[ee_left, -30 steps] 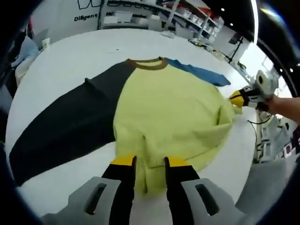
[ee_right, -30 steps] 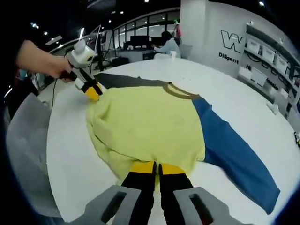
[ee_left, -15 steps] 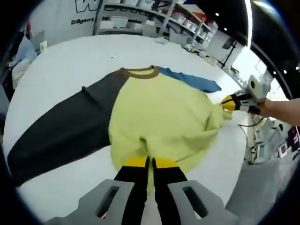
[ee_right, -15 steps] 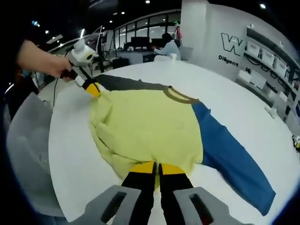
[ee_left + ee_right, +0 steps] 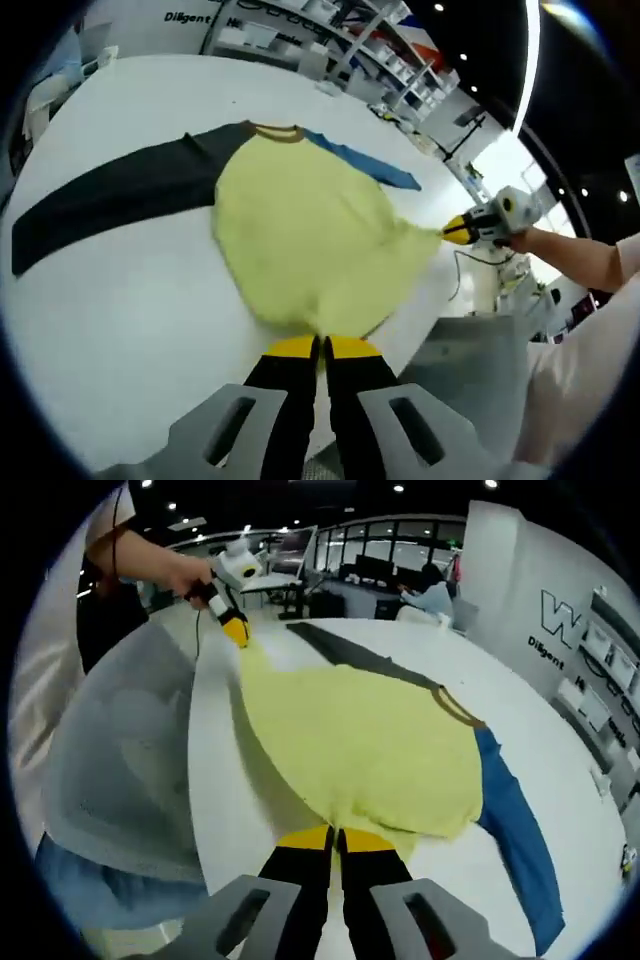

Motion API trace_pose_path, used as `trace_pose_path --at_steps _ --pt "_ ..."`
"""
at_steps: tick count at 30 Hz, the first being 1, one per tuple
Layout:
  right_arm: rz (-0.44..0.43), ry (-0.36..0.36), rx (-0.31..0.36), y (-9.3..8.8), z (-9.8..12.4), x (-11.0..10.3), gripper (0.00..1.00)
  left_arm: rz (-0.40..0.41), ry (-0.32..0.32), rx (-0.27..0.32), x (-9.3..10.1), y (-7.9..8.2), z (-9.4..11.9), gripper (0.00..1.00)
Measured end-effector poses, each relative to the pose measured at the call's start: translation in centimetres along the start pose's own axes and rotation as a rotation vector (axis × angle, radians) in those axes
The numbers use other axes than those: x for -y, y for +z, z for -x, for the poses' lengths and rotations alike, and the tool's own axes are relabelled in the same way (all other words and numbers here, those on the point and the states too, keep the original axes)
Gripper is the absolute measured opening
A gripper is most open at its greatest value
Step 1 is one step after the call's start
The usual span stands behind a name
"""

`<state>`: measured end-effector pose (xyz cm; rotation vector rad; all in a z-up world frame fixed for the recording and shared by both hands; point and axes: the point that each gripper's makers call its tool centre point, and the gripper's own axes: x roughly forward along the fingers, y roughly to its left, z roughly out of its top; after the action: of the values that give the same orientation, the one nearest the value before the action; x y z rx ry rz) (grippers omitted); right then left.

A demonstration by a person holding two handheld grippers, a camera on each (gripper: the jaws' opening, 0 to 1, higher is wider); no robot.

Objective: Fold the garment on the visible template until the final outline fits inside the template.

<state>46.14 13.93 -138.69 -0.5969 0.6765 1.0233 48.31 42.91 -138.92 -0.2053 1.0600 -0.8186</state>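
Stretching the shirt hem between two grippers

Holding: left gripper (image 5: 320, 345) at bottom centre of the left gripper view, jaws pressed together on the yellow hem of the shirt (image 5: 300, 235). Right gripper (image 5: 335, 837) at bottom centre of the right gripper view, jaws likewise pinched on the hem of the same shirt (image 5: 365, 745). Each gripper appears in the other's view: the right one at the right edge of the left gripper view, the left one at upper left of the right gripper view, both at a corner of the hem.

Position of garment: spread on the white surface (image 5: 120, 300), collar (image 5: 278, 132) toward the top of the left gripper view. Dark sleeve (image 5: 110, 195) runs to the left of that frame; blue sleeve (image 5: 515, 840) runs to lower right of the right gripper view.

Judgement: a grip at each end of the hem, cloth taut between, suits lifting the bottom edge and carrying it toward the collar for a first fold. Fold not yet made; sleeves lie fully out.

Unclear:
- No template outline can be made out under or around the shirt.
- A grey translucent sheet (image 5: 125, 770) lies at the near edge of the surface; its purpose cannot be told.
- Whether the hem is off the surface is hard to judge.
- Blue sleeve mostly hidden behind the body in the left gripper view.
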Motion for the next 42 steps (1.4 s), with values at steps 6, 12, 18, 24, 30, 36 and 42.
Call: trace_pose_path --at_steps 6,12,18,24,30,36,42 --pt "0.101 0.105 -0.09 -3.0 -1.6 -5.2 0.0 0.045 0.02 -0.048 -0.9 -3.6 -1.2 0.01" --pt "0.008 0.091 -0.132 -4.8 -1.4 -5.6 0.0 0.033 0.037 -0.074 -0.9 -4.6 -1.6 0.01" --pt "-0.12 -0.029 -0.087 -5.8 -0.5 -2.2 0.16 -0.023 0.075 -0.087 -1.1 -5.0 -1.7 0.01" --pt "-0.154 -0.033 -0.055 -7.3 -1.0 -2.9 0.11 -0.104 0.089 -0.16 -1.0 -6.6 -2.1 0.01" --pt "-0.174 -0.027 -0.09 -8.0 -0.2 -3.6 0.04 -0.101 0.102 -0.173 -1.6 -7.1 -1.8 0.01" --pt "-0.194 -0.012 -0.107 -8.1 -0.3 -3.9 0.14 -0.109 0.161 -0.081 -2.1 -4.3 -0.3 0.0" --pt "-0.316 -0.046 -0.048 -7.4 0.7 -2.0 0.14 -0.124 0.13 0.064 -1.3 0.0 0.2 0.0"
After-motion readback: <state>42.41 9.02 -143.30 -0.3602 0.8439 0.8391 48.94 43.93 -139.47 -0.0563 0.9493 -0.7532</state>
